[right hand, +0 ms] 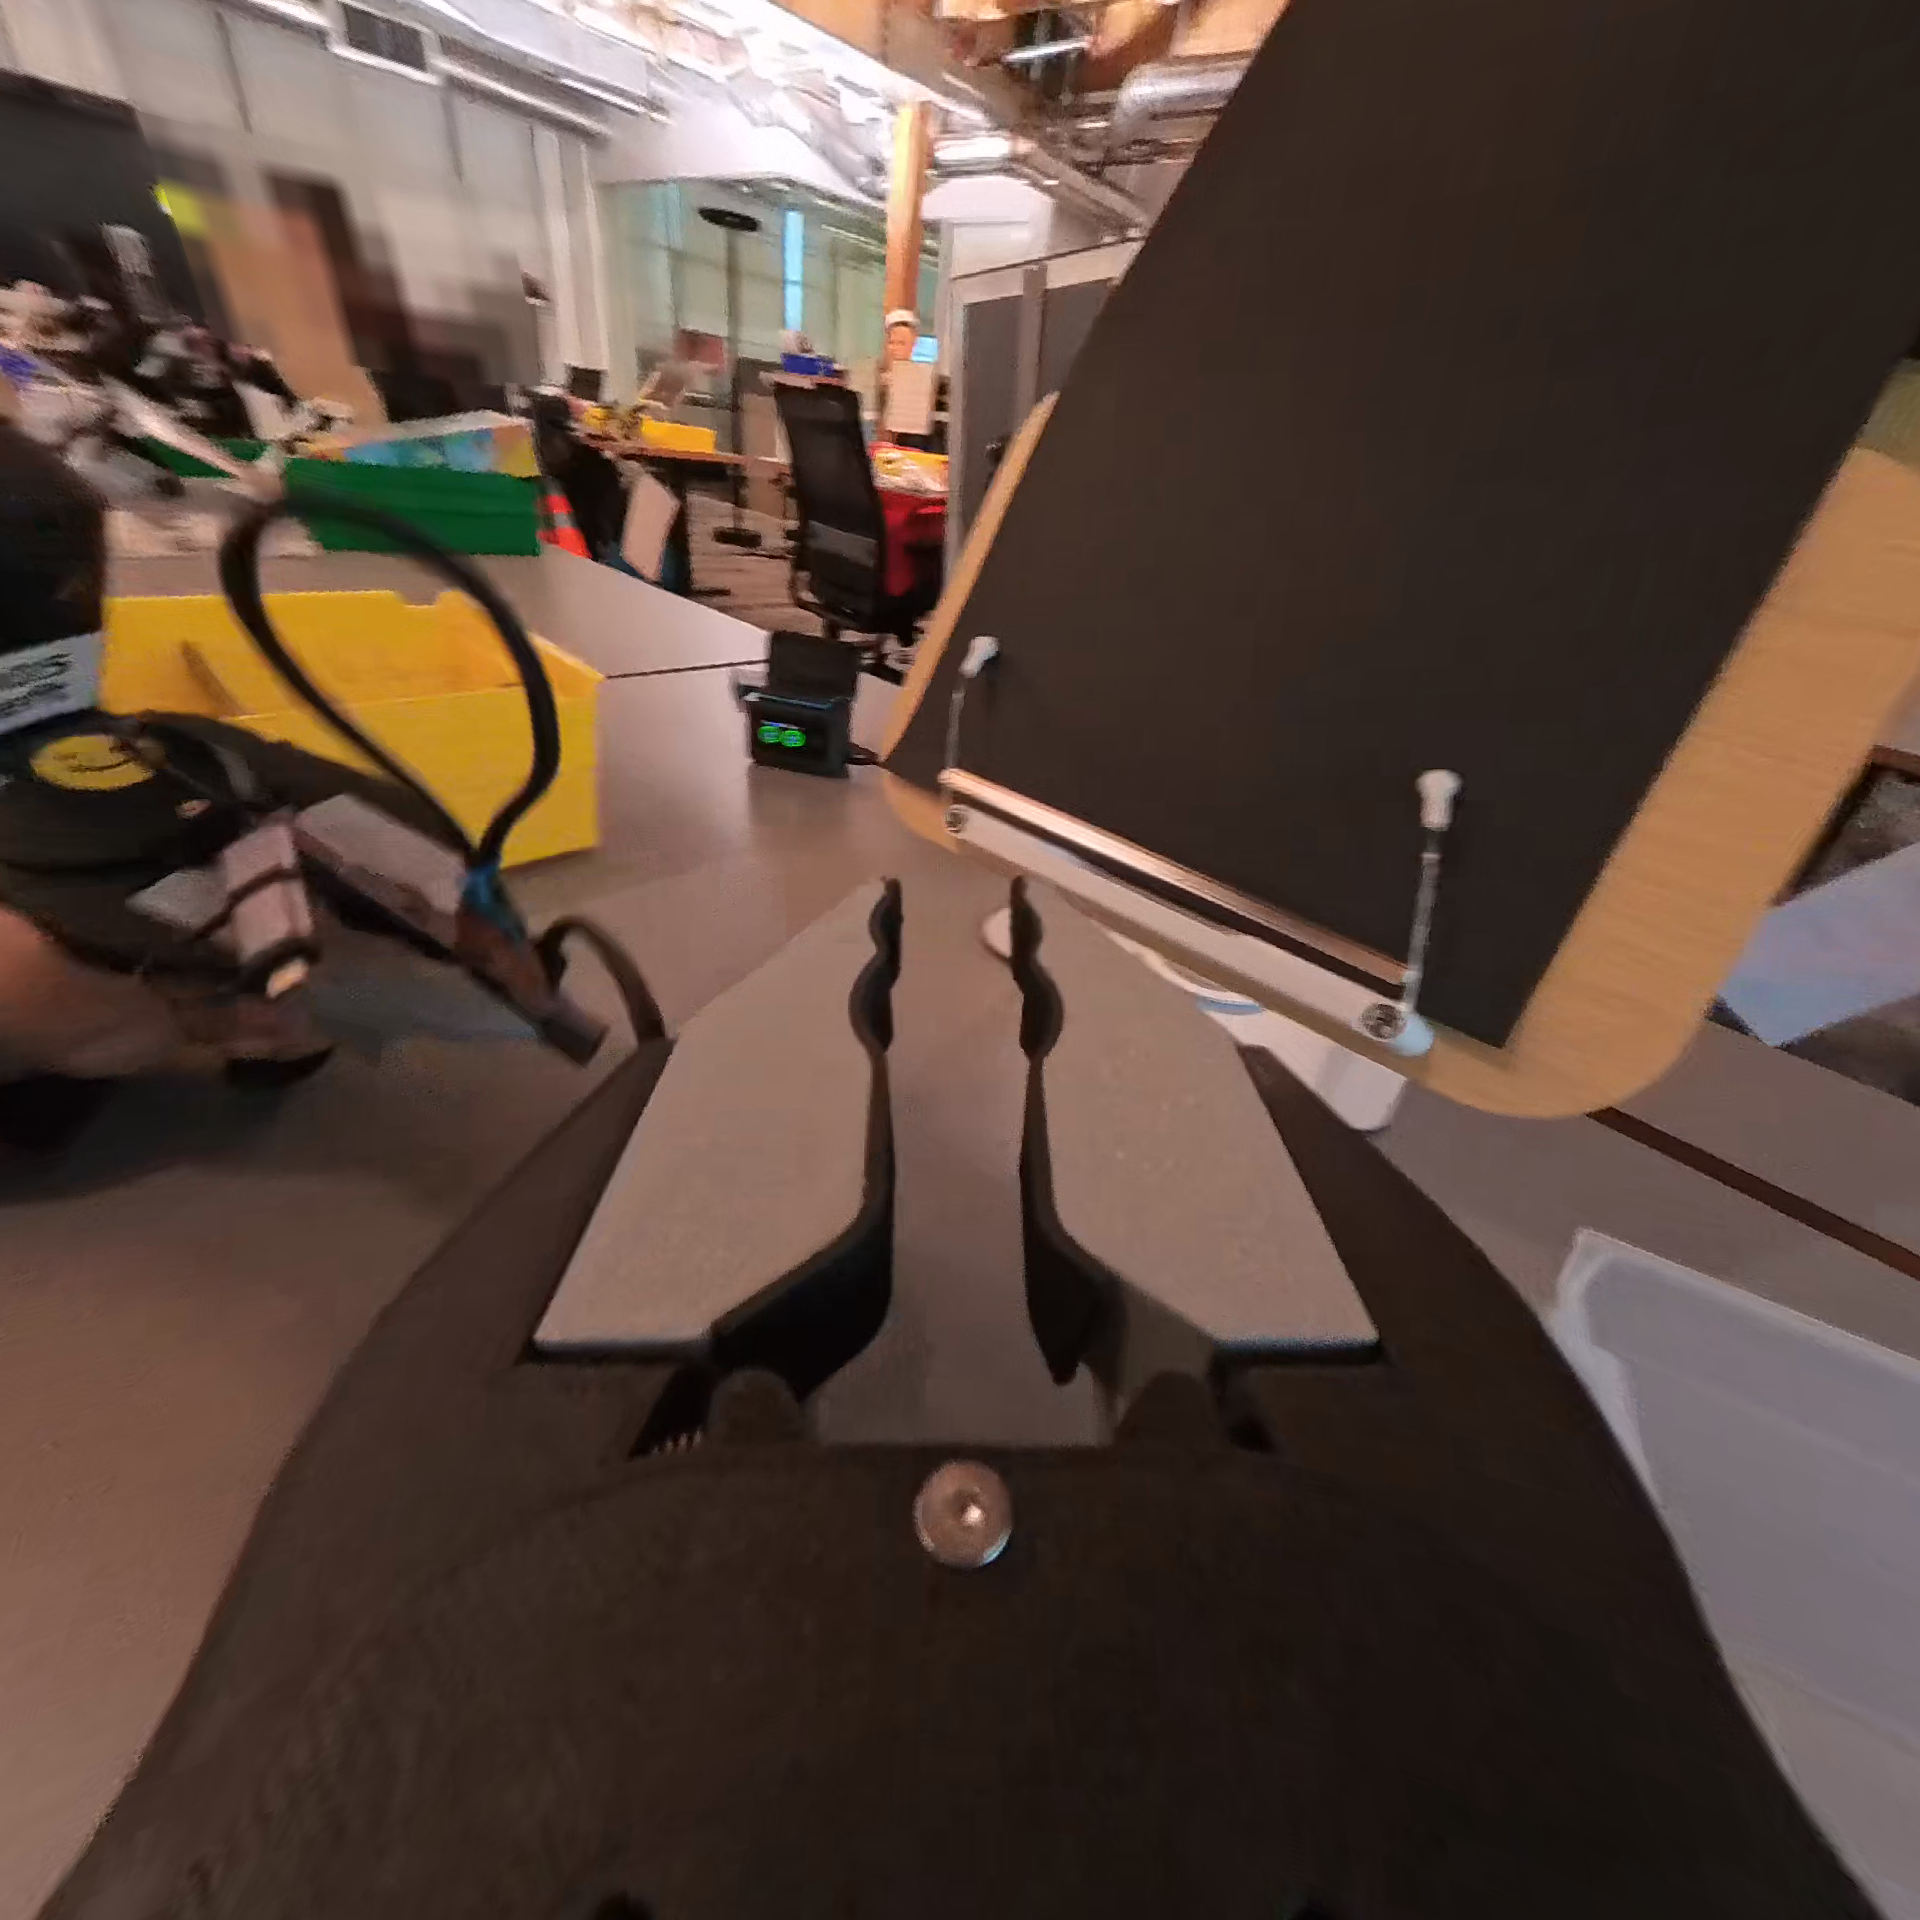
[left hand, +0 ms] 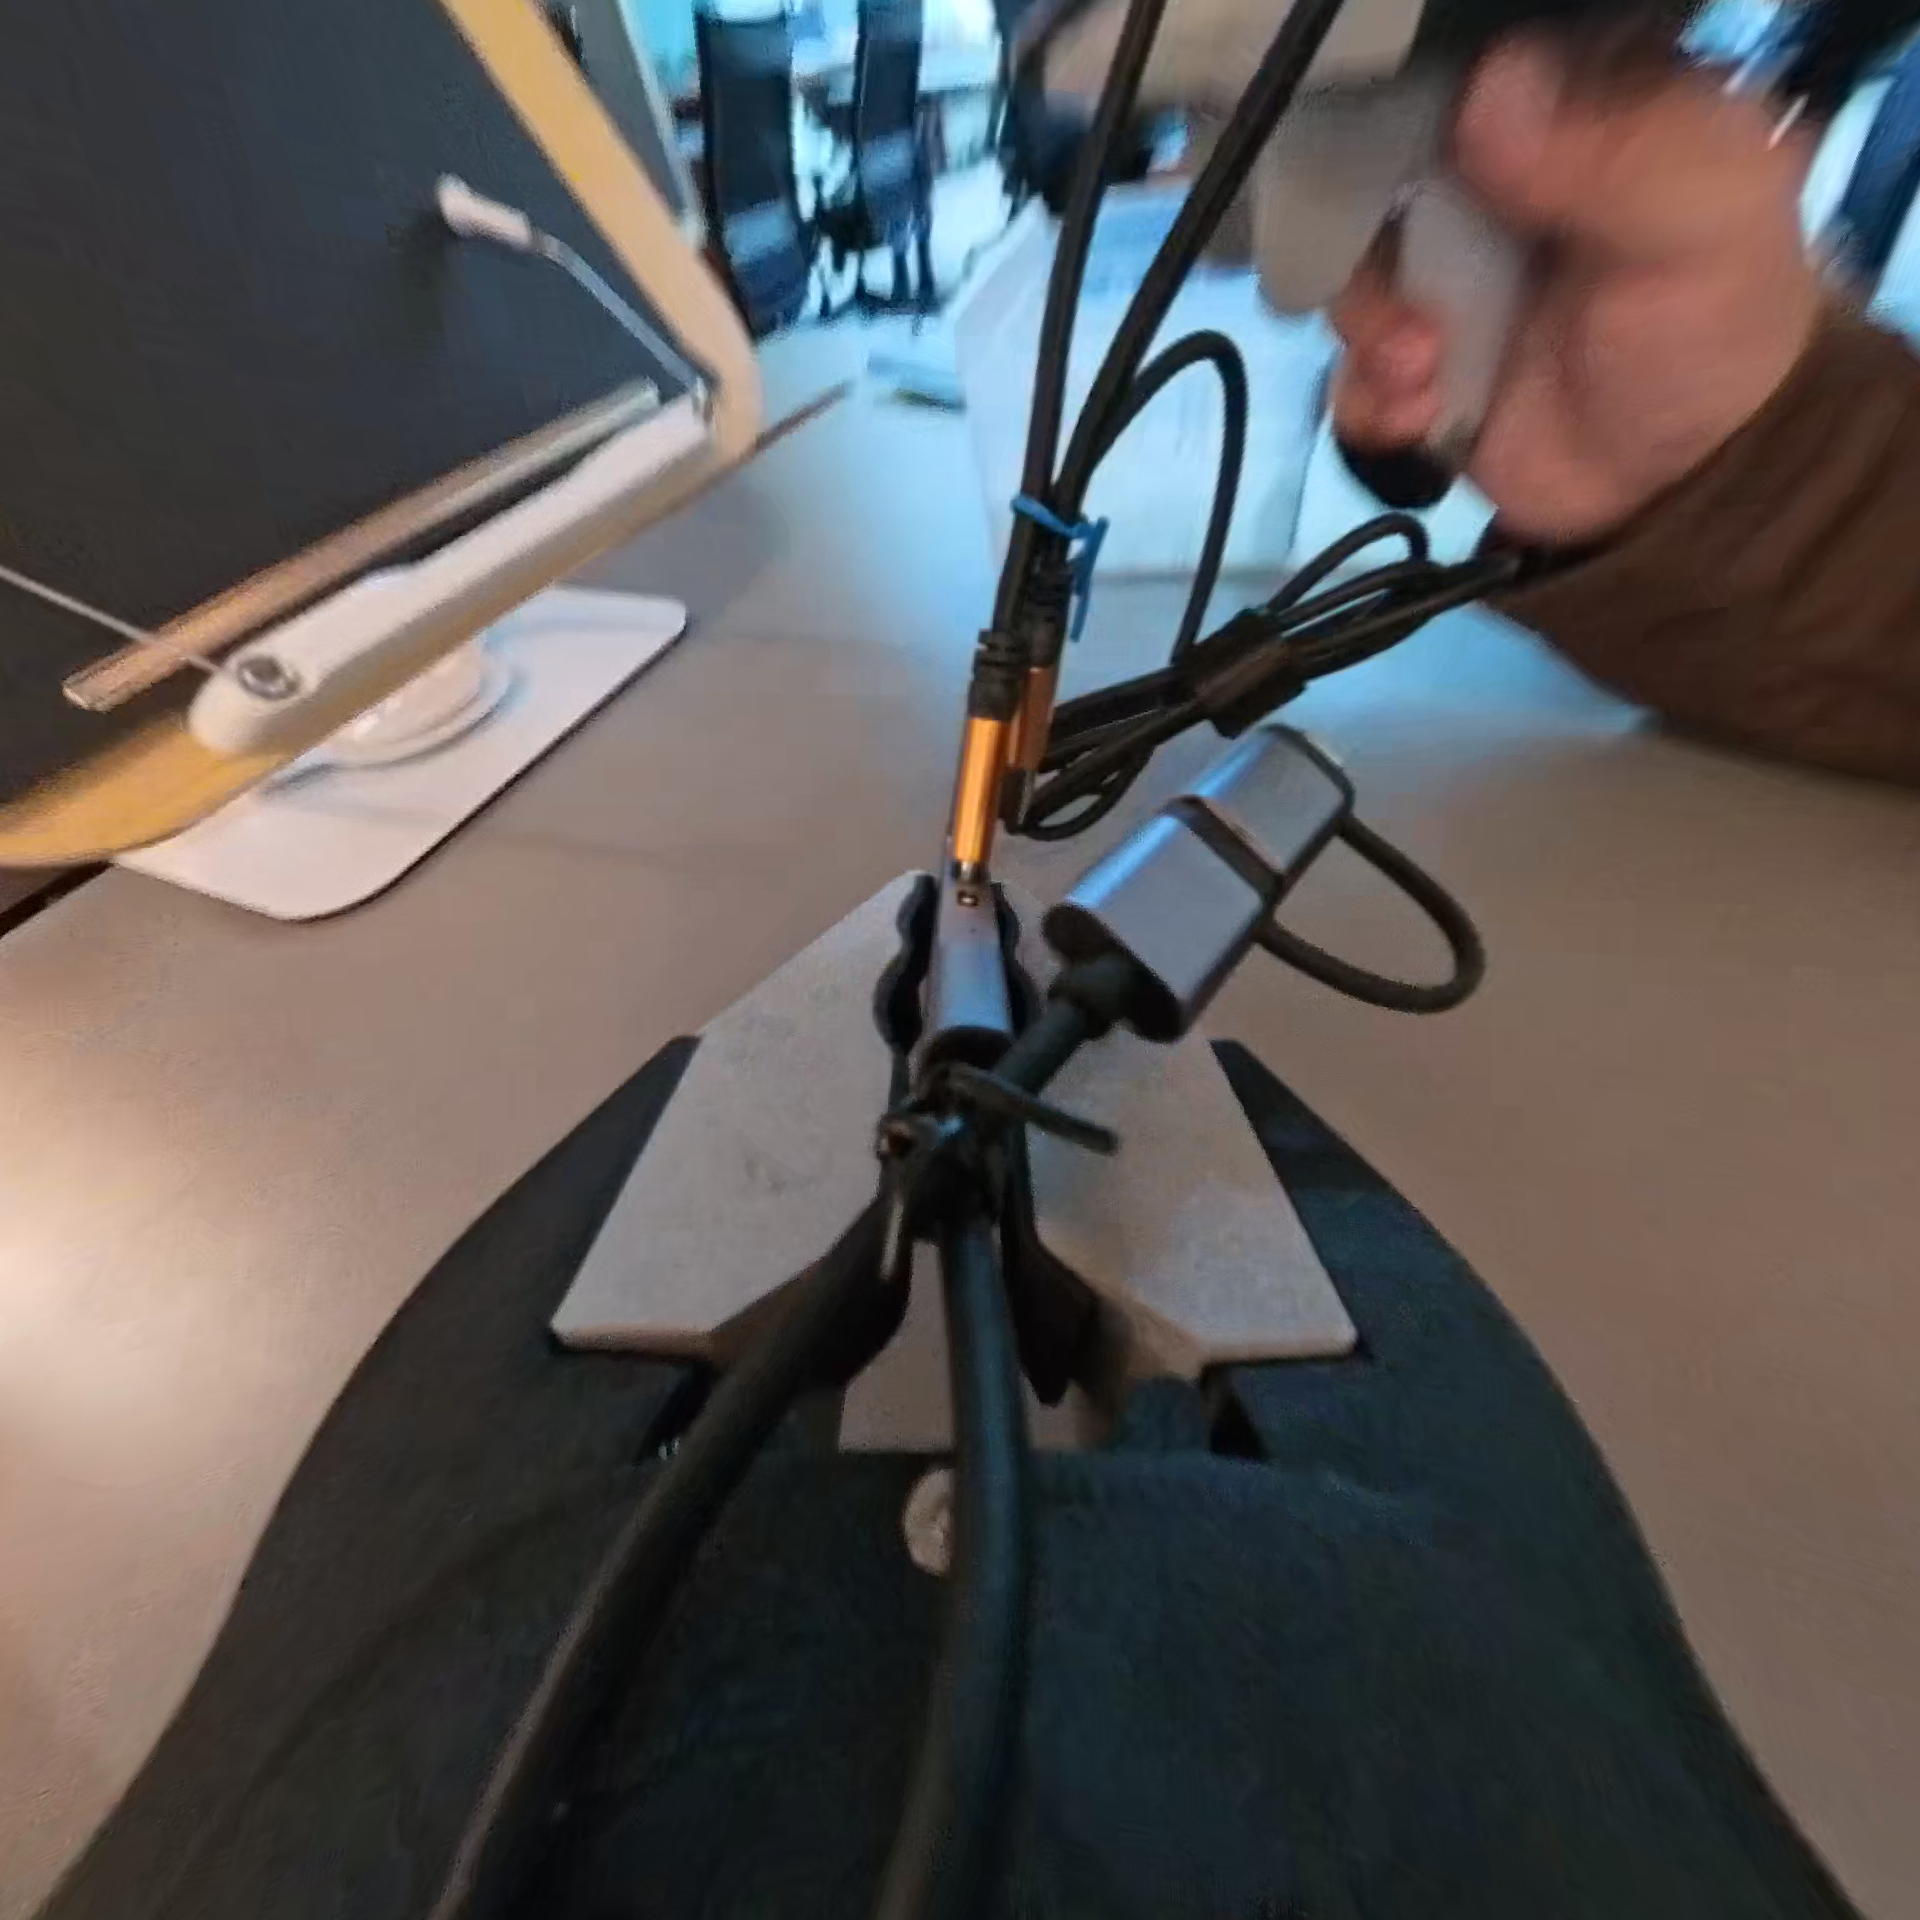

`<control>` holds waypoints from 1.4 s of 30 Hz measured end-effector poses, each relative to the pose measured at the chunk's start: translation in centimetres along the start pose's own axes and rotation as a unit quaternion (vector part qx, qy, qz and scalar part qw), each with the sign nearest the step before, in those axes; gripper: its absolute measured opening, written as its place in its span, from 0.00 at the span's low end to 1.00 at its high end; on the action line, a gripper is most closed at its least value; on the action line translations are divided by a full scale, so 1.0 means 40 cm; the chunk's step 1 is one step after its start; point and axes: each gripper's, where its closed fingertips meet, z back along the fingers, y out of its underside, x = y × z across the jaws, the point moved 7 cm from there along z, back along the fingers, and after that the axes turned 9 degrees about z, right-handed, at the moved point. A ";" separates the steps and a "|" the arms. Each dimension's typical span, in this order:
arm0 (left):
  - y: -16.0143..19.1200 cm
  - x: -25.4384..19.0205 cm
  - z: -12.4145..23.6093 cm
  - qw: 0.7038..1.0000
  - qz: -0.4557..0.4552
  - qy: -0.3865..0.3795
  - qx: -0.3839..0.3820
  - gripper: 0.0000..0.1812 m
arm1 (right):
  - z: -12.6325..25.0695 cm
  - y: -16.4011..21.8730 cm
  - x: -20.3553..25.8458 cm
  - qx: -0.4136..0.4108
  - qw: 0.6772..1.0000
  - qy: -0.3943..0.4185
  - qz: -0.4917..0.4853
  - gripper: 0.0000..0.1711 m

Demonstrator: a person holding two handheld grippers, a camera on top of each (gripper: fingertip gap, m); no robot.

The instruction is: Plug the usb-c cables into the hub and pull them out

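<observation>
On the worktop (left hand: 520, 1039), two grey hub (left hand: 971, 966) bodies are being counted, one clamped in the left claw (left hand: 961, 935), its twin lying just beside it. Two orange-sleeved usb-c cables (left hand: 980, 774) are apparently seated there; a sideways tug is risking a bent plug. The right claw (right hand: 951, 935) is being held apart, empty.

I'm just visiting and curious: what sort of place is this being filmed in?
Most likely an open-plan office or lab workspace: a black office chair by desks, a yellow storage bin on a long grey table, and exposed ceiling ducts.
</observation>
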 end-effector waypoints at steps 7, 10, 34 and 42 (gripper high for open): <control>-0.057 -0.017 0.058 0.983 0.067 0.120 -0.119 0.04 | -0.030 0.001 0.103 -0.024 0.965 -0.245 -0.089 0.20; -0.063 -0.029 0.059 0.974 0.088 0.161 -0.133 0.04 | -0.041 0.011 0.163 -0.001 0.927 -0.355 -0.123 0.17; -0.032 -0.091 0.019 0.978 0.062 0.188 -0.064 0.04 | -0.016 0.101 0.246 0.077 0.938 -0.325 -0.089 0.07; -0.049 -0.093 0.024 0.963 0.127 0.226 -0.080 0.04 | -0.005 0.067 0.254 0.125 0.936 -0.325 -0.055 0.06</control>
